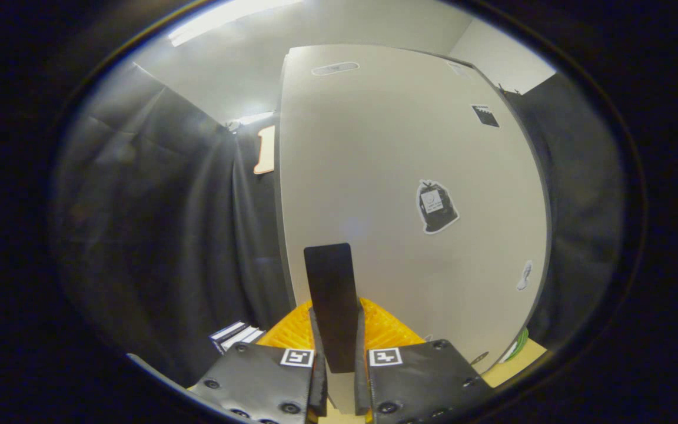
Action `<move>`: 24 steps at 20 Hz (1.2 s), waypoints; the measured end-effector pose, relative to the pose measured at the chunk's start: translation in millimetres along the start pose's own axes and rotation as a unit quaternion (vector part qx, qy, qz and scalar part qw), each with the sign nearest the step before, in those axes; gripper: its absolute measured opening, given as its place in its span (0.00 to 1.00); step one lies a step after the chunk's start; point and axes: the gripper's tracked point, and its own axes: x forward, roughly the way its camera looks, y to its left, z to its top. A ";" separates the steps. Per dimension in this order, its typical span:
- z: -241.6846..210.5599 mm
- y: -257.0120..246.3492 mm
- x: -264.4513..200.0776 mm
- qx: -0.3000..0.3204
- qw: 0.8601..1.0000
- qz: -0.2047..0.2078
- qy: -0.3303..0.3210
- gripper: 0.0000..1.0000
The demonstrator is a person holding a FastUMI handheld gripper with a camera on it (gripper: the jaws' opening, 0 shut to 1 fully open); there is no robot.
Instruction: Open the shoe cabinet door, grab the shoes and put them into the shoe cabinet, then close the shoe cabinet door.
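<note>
Your claw [339,359] is clamped on the black handle [332,300], both yellow-padded fingers [285,335] pressing its sides, because that flat tab is your only purchase on the shoe cabinet door [409,176]. The door stands just beyond the fingers, so it looks mid-swing; whether opening or closing, I cannot tell. A striped box [234,335] sits down by the black cloth

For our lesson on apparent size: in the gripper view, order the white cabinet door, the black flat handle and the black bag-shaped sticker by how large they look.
1. White cabinet door, by far the largest.
2. Black flat handle, which the tongs are shut on; its nearness to the camera enlarges it.
3. Black bag-shaped sticker on the door, the smallest.
</note>
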 end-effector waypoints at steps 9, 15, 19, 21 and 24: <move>7.9 -11.7 -51.0 -0.014 0.998 0.057 0.006 0.19; 14.4 -38.2 -93.2 -0.014 0.995 0.095 0.009 0.19; 20.8 -59.4 -113.3 -0.007 0.995 0.102 0.007 0.19; 21.7 -69.6 -127.7 -0.009 0.995 0.099 0.002 0.19; 25.9 -87.9 -146.1 -0.014 0.996 0.091 -0.004 0.19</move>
